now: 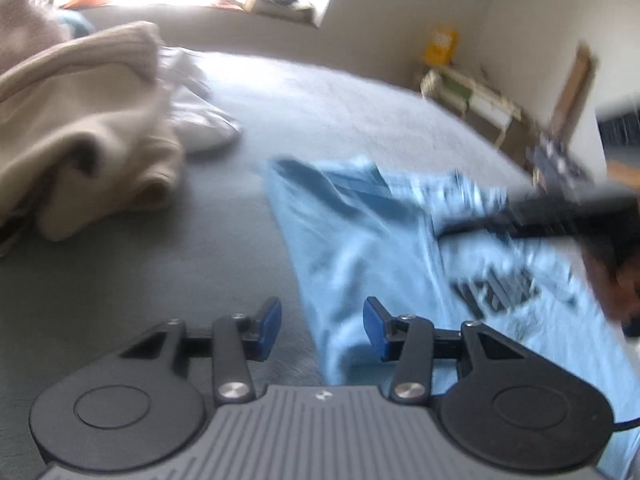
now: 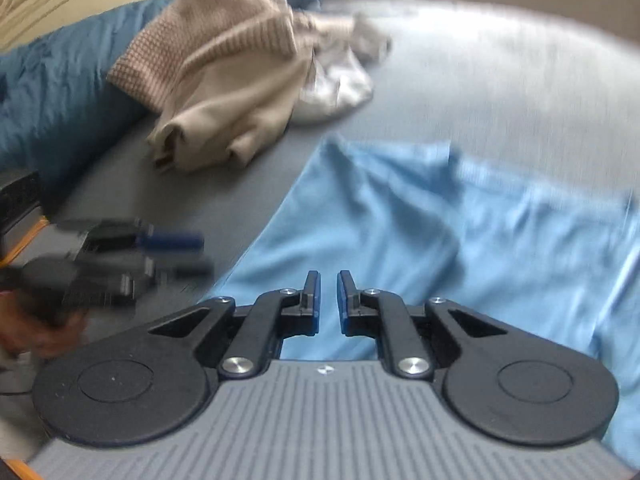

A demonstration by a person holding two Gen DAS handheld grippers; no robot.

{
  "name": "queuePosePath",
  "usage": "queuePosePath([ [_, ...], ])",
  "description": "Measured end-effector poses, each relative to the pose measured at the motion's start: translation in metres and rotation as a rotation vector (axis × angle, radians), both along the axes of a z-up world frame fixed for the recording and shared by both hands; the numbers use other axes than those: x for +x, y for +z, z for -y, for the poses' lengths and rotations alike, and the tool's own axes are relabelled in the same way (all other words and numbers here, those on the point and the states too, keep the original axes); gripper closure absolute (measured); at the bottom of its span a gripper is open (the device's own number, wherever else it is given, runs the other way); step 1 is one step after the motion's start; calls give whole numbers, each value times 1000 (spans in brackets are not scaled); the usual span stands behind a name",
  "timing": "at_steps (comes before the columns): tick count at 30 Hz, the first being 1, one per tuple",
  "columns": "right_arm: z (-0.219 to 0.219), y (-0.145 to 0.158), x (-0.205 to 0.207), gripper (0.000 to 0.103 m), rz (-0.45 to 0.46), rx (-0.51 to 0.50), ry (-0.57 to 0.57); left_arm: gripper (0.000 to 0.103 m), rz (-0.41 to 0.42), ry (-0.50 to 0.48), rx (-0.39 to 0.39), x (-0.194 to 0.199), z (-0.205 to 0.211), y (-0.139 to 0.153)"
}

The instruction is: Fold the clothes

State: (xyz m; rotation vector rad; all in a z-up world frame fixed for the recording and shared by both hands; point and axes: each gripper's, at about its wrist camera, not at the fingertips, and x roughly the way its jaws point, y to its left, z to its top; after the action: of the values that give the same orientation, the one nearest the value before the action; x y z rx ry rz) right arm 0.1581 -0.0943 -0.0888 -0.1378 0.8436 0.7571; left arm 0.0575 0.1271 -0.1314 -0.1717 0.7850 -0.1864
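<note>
Nearest the left wrist camera is the left gripper (image 1: 320,330), its blue-padded jaws standing well apart with nothing between them, hovering over the near left edge of the light blue T-shirt (image 1: 360,240). In the right wrist view the right gripper (image 2: 328,300) hangs over the shirt's near part, its jaws drawn close but with a narrow gap showing and no cloth in it.

The shirt lies spread but rumpled on the grey bed (image 1: 140,264), creases running across its body.

Risks, as I judge them: both views are smeared by motion, so a fast approach could land a pinch beside the hem or gather two layers, and the fold would come out skewed. With the wrinkles left in, any fold would likely set them. The two grippers are near each other over the same cloth and could collide.

Farther back, a beige knit sweater (image 2: 224,68) lies heaped with a white garment (image 2: 340,88) touching its side, well apart from the shirt; a wide sweep might drag them.

Dark print marks the shirt (image 1: 496,288), but it is too blurred to read. No other writing can be made out.
</note>
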Motion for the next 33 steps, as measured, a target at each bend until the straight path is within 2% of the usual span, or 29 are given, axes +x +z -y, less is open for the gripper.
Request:
queuePosePath([
  [1, 0, -7, 4, 94, 28, -10, -3, 57, -16, -9, 48, -1, 7, -6],
  [3, -1, -20, 12, 94, 85, -29, -9, 56, 0, -13, 75, -7, 11, -11],
  [5, 1, -41, 21, 96, 31, -114, -3, 55, 12, -13, 76, -12, 9, -15],
  [8, 15, -37, 31, 97, -15, -53, -17, 55, 8, -16, 46, -13, 2, -16],
  [12, 4, -15, 46, 96, 35, 46, 15, 55, 9, -18, 43, -13, 3, -16],
  [14, -5, -19, 58, 97, 45, 79, 12, 55, 8, -12, 43, -13, 4, -16],
  [16, -14, -35, 72, 97, 50, 33, -20, 55, 8, -13, 44, -14, 3, -16],
  [18, -5, -44, 89, 103, 22, 89, -102, 55, 7, -14, 39, -15, 2, -17],
  [21, 12, -40, 106, 97, 16, 174, -195, 55, 8, -12, 33, -16, 1, -17],
  [24, 10, -25, 105, 96, 37, 232, -128, 54, 9, -13, 33, -18, 2, -17],
  [28, -25, -31, 104, 96, -77, 280, 107, 54, 3, -10, 34, -18, 2, -17],
  [31, -47, -47, 107, 100, -61, 212, 94, 54, -5, -6, 35, -19, 2, -16],
  [33, -40, -49, 120, 100, -45, 265, -51, 54, -11, 2, 36, -22, 2, -15],
])
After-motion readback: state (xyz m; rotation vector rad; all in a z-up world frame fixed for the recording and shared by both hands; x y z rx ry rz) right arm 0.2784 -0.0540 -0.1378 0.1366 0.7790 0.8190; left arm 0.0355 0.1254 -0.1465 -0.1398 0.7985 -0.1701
